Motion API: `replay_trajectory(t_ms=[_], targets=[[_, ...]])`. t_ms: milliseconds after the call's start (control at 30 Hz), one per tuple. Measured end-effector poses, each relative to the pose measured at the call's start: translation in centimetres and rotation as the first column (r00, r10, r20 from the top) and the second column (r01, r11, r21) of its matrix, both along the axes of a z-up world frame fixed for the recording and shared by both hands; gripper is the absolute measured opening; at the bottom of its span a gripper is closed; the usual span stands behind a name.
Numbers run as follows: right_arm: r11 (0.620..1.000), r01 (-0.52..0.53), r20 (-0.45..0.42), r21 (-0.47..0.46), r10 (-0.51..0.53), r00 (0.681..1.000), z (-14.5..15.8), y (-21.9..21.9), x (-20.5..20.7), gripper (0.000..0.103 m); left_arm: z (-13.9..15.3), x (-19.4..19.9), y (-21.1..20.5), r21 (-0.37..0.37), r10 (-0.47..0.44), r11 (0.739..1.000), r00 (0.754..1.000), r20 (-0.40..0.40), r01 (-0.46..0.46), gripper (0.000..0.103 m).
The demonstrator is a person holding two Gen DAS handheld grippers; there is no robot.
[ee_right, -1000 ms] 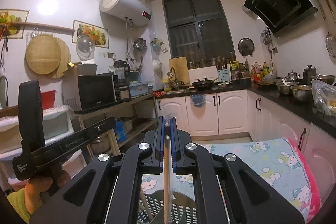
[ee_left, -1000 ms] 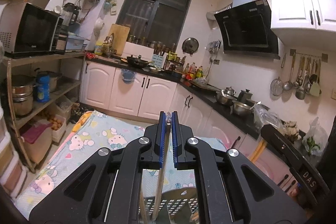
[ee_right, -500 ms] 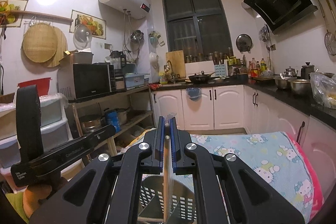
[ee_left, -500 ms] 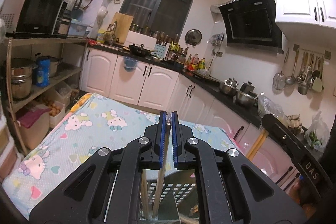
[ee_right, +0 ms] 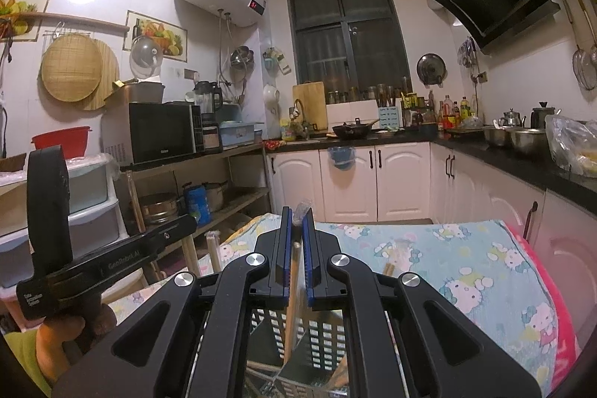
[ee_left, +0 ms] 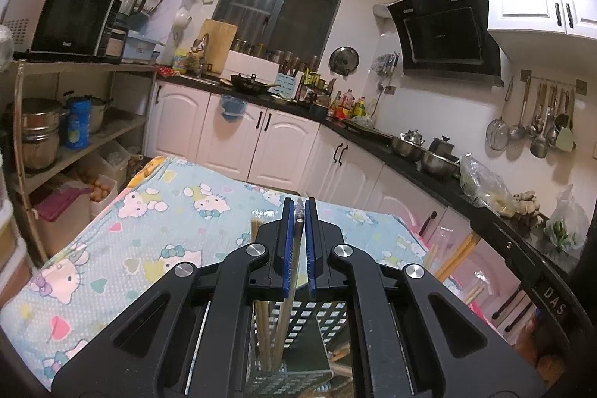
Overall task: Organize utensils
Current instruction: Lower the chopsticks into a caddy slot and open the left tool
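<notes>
The perforated holder [ee_left: 298, 342] is mostly hidden behind the black fingers [ee_left: 287, 241], its base cut off by the lower edge. Where the chopstick [ee_right: 293, 301] ends inside it cannot be told. The hand [ee_right: 56, 342] is cropped at the corner.

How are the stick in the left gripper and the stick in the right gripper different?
The left chopstick leans, with other chopsticks standing beside it in its slot. The right chopstick looks more upright and stands alone in its slot. Both are wooden, pinched by shut jaws, with their lower ends in the perforated holder.
</notes>
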State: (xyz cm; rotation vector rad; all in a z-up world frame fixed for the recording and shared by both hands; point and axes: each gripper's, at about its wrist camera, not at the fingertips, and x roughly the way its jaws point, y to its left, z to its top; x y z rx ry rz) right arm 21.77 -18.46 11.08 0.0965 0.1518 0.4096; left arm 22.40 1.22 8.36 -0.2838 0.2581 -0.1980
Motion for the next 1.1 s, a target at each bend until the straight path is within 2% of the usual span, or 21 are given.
replay_trajectory(t_ms=[667,800,867,1000,1100], targets=[[1.000,-0.016,-0.080,-0.023,0.014,0.997,-2.0,-0.5,-1.0,0.007,-1.9,-0.7,0.7,-0.011,0.023,1.000,0.999,-0.039,-0.023,0.002],[1.000,-0.016,-0.098,-0.022,0.014,0.995,-2.4,-0.7,-1.2,0.018,-2.0,-0.8,0.9,-0.015,0.025,1.000,0.999,-0.045,-0.026,0.002],[1.000,-0.013,-0.102,-0.024,0.011,0.995,-2.4,-0.8,-1.4,0.018,-2.0,-0.8,1.0,-0.015,0.026,1.000,0.999,-0.047,-0.026,0.002],[0.999,-0.014,-0.111,-0.030,0.011,0.994,-2.5,-1.1,-1.8,0.026,-2.3,-0.9,1.3,-0.023,0.028,0.999,0.997,-0.069,-0.030,0.010],[0.999,-0.013,-0.115,-0.033,0.009,0.993,-2.5,-1.3,-2.1,0.028,-2.7,-1.1,1.6,-0.028,0.030,0.999,0.996,-0.080,-0.032,0.014]])
